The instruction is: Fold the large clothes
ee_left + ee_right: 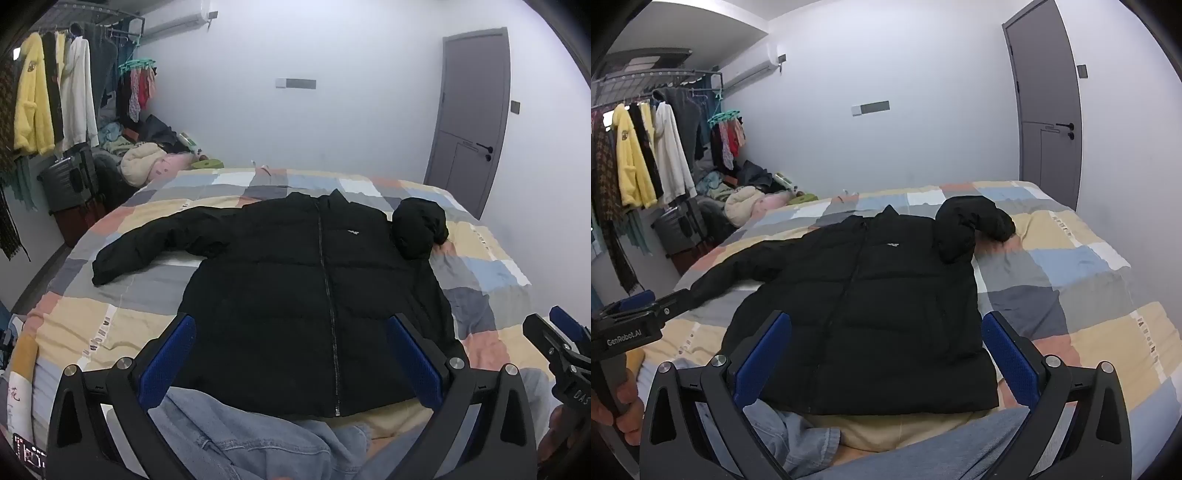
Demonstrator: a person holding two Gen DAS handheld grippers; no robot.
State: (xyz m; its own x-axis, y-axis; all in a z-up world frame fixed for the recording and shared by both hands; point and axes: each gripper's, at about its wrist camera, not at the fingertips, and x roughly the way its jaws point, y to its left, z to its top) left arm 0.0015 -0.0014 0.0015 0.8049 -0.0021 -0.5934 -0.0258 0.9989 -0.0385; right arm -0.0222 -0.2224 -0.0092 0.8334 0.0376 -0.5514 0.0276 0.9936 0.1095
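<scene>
A black puffer jacket lies zipped and face up on the bed, also in the right wrist view. Its left sleeve stretches out flat to the left. Its right sleeve is bunched up beside the collar. My left gripper is open and empty, hovering over the jacket's hem. My right gripper is open and empty, above the hem on the right side. Each gripper shows at the edge of the other's view: right gripper, left gripper.
The bed has a patchwork checked cover. Light blue denim clothes lie at the near edge under the grippers. A rack of hanging clothes, a suitcase and a clothes pile stand at left. A grey door is at the back right.
</scene>
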